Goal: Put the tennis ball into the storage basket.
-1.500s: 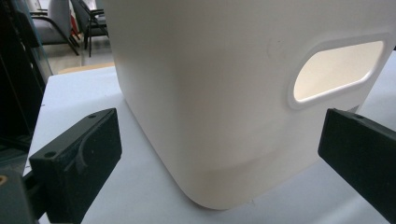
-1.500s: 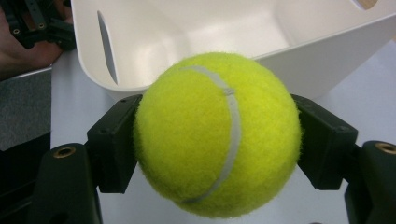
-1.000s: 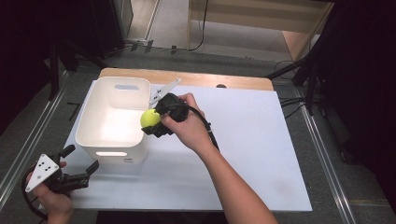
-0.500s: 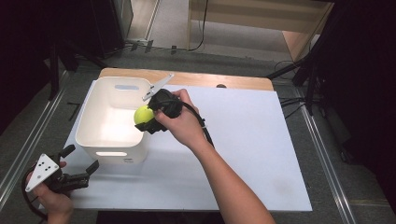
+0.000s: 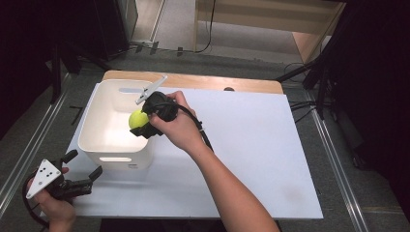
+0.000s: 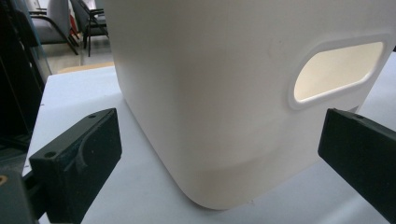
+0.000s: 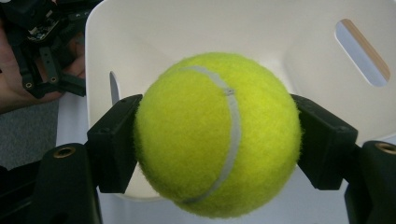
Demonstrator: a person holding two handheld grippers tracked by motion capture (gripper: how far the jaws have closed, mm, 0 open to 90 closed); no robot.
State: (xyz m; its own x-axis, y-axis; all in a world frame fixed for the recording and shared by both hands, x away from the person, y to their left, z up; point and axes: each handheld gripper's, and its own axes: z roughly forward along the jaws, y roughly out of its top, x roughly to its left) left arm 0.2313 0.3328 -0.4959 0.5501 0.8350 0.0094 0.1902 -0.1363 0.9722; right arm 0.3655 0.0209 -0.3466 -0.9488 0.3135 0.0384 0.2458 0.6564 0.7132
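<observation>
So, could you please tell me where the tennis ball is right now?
The tennis ball is clamped in the right claw, held over the open white bin near its right wall, at the table's left in the high view.

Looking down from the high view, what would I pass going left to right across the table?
Left gripper with its jaws open, near the table's front left corner → white bin → tennis ball clamped in the right gripper above the bin → the bare white table.
</observation>
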